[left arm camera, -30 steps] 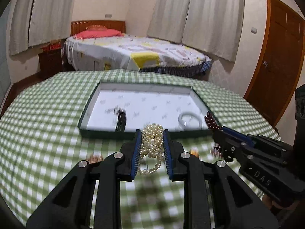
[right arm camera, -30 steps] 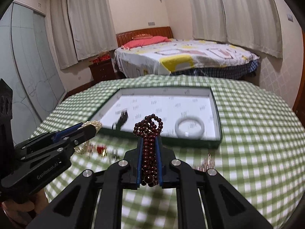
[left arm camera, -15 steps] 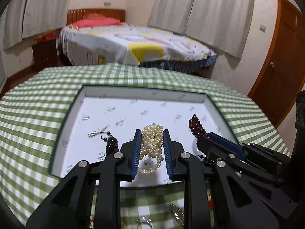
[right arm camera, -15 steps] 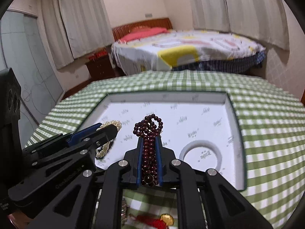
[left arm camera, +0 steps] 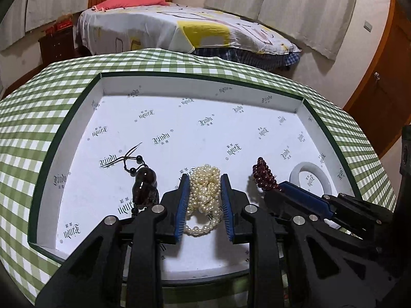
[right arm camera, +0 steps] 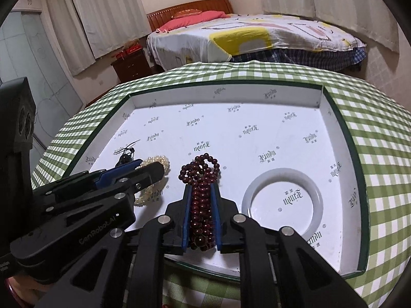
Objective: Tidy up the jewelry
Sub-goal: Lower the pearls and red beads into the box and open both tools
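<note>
- left wrist: left gripper (left arm camera: pixel 204 188) clamps pearl strand (left arm camera: pixel 204 192) low over tray (left arm camera: pixel 203 83) floor, between dark pendant (left arm camera: pixel 144 185) and right gripper; let go gently on bare floor, clear of the pendant cord
- right wrist: right gripper (right arm camera: pixel 201 192) pinches red bead strand (right arm camera: pixel 201 200) beside white bangle (right arm camera: pixel 282 201); only here the bangle shows whole, so drop short of it

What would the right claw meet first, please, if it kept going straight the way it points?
Probably the bare white floor of the box, since the right claw tilts downward with its dark red beads; the white bangle lies off to its right. Depth is uncertain.
</note>
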{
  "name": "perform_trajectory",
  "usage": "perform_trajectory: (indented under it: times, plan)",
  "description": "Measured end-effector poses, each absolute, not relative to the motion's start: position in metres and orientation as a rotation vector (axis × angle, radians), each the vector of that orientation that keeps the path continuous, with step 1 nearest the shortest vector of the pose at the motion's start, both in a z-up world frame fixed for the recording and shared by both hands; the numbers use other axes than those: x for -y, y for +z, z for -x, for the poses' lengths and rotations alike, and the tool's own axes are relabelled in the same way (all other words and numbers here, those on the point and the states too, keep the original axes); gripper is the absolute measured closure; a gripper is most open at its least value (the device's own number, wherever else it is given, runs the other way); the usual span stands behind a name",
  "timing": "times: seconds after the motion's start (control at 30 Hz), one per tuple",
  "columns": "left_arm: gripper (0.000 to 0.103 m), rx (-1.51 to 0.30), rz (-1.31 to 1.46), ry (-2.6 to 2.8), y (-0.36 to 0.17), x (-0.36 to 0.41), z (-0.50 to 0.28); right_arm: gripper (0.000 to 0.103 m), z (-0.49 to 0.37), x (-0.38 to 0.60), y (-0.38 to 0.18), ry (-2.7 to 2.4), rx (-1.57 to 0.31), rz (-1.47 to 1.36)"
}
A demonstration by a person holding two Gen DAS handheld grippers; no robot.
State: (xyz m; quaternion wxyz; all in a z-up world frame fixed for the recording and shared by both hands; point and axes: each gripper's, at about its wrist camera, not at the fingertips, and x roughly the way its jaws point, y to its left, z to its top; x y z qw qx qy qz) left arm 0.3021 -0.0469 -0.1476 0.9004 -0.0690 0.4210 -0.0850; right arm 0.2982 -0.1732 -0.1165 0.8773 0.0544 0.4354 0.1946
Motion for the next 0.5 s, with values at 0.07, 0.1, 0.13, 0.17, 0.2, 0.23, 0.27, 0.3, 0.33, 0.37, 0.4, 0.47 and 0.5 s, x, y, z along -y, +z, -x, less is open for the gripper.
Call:
perform_trajectory:
  times: [0.07, 0.1, 0.13, 0.17, 0.2, 0.23, 0.27, 0.3, 0.33, 0.37, 0.4, 0.47, 0.5]
  plan:
    - [0.078, -0.870, 0.154, -0.173, -0.148, 0.045, -0.303, 0.081, -0.297, 0.174, -0.117, 0.404, -0.909, -0.116]
    - [0.075, -0.872, 0.162, -0.174, -0.148, 0.044, -0.303, 0.079, -0.300, 0.174, -0.118, 0.402, -0.908, -0.118]
    - [0.073, -0.873, 0.166, -0.174, -0.148, 0.043, -0.303, 0.076, -0.301, 0.176, -0.118, 0.401, -0.909, -0.122]
    - [0.071, -0.873, 0.170, -0.173, -0.148, 0.042, -0.303, 0.073, -0.301, 0.177, -0.118, 0.400, -0.909, -0.126]
    - [0.069, -0.875, 0.175, -0.172, -0.148, 0.041, -0.303, 0.072, -0.301, 0.178, -0.118, 0.399, -0.909, -0.129]
    - [0.067, -0.875, 0.181, -0.174, -0.148, 0.039, -0.303, 0.070, -0.301, 0.179, -0.118, 0.398, -0.907, -0.131]
    - [0.064, -0.873, 0.187, -0.175, -0.147, 0.038, -0.301, 0.070, -0.302, 0.180, -0.118, 0.399, -0.908, -0.138]
    - [0.061, -0.871, 0.192, -0.174, -0.146, 0.037, -0.301, 0.069, -0.302, 0.181, -0.118, 0.403, -0.908, -0.145]
    - [0.059, -0.869, 0.195, -0.173, -0.146, 0.036, -0.301, 0.069, -0.302, 0.182, -0.118, 0.405, -0.908, -0.149]
    - [0.057, -0.867, 0.200, -0.176, -0.145, 0.035, -0.300, 0.068, -0.303, 0.183, -0.118, 0.405, -0.907, -0.150]
    - [0.054, -0.866, 0.202, -0.179, -0.145, 0.035, -0.300, 0.068, -0.302, 0.184, -0.117, 0.407, -0.905, -0.150]
    - [0.051, -0.861, 0.207, -0.182, -0.143, 0.033, -0.299, 0.066, -0.302, 0.184, -0.116, 0.409, -0.900, -0.147]
    - [0.049, -0.859, 0.207, -0.181, -0.143, 0.033, -0.298, 0.065, -0.301, 0.185, -0.116, 0.408, -0.896, -0.147]
